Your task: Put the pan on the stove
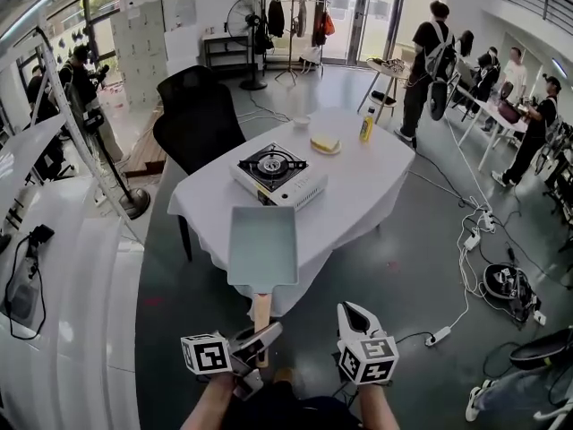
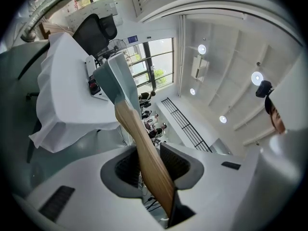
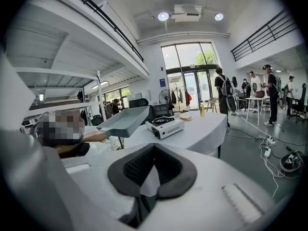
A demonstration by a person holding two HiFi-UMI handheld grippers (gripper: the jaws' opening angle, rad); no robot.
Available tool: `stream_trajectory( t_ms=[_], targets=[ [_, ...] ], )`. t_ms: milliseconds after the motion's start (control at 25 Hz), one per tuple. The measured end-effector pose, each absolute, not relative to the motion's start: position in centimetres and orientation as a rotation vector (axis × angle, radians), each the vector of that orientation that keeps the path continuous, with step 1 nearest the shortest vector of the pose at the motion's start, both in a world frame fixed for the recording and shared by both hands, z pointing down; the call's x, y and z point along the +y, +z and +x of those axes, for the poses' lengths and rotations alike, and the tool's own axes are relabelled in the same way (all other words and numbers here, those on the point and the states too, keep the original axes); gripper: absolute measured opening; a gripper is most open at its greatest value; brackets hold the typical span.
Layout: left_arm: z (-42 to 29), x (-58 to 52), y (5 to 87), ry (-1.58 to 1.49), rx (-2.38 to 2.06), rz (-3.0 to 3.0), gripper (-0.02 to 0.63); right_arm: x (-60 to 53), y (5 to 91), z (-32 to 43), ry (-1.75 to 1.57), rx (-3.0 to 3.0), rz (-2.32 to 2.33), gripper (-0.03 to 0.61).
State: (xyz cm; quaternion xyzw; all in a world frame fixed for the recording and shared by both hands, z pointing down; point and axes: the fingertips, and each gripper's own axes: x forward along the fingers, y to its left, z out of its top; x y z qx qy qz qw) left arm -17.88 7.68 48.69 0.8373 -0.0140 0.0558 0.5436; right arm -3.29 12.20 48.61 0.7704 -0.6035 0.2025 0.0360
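A grey-blue rectangular pan (image 1: 262, 245) with a wooden handle (image 1: 261, 316) hangs in the air just short of the near edge of the white-clothed table (image 1: 358, 195). My left gripper (image 1: 260, 340) is shut on the handle (image 2: 144, 153), which runs up between the dark pads (image 2: 126, 167) to the pan (image 2: 113, 78). The portable gas stove (image 1: 277, 176) stands on the table beyond the pan, its burner bare. My right gripper (image 1: 352, 312) floats to the right of the handle, jaws together and holding nothing. The right gripper view shows the pan (image 3: 124, 121) left of the stove (image 3: 165, 125).
On the far side of the table are a yellow bottle (image 1: 366, 125), a plate with bread (image 1: 325, 143) and a small cup (image 1: 302, 122). A black chair (image 1: 197, 119) stands behind the table's left. White shelving (image 1: 81, 276) runs along my left. Cables and a power strip (image 1: 439, 336) lie on the floor right.
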Motion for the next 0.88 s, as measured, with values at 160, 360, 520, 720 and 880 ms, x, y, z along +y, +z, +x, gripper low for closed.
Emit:
stream_trajectory(
  t_ms=[160,360,520,720,880],
  targets=[
    [-17.0,6.3,48.5,0.109,0.007,2.003,0.118,10.8,48.6,-2.5,0.607,-1.852,2.379,0.0],
    [-16.5,5.9,48.7,0.078,0.036,1.996,0.118,10.4,49.9,-2.3,0.634,-1.827,2.385,0.0],
    [-16.8,6.5,49.4,0.092,0.028,1.965,0.118,11.1,50.7,-2.7,0.665,-1.811,2.369,0.0],
    [-16.9,7.0,49.9,0.099,0.032,1.919,0.119,11.9,51.4,-2.5,0.708,-1.782,2.373,0.0],
    [-16.6,6.6,51.0,0.142,0.002,1.906,0.121,11.6,52.4,-2.2,0.73,-1.782,2.359,0.0]
  ],
)
